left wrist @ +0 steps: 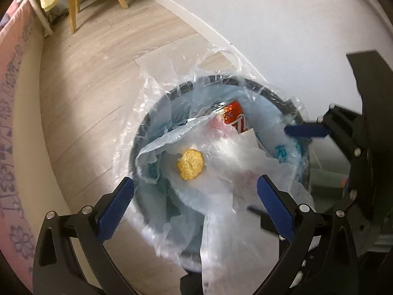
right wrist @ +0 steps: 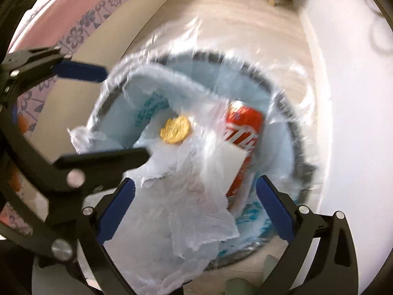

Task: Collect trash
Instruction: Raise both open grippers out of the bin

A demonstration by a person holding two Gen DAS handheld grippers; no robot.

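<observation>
Both wide open with nothing pinched, left gripper and right gripper, hanging over the bin, red can inside at 12 o'clock, yellow cracker dead centre.

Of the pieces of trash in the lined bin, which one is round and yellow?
The flat yellow disc, like a cracker or biscuit, lying on the crumpled white plastic wrapper. The red soda can beside it is cylindrical; the wrapper is shapeless.
</observation>
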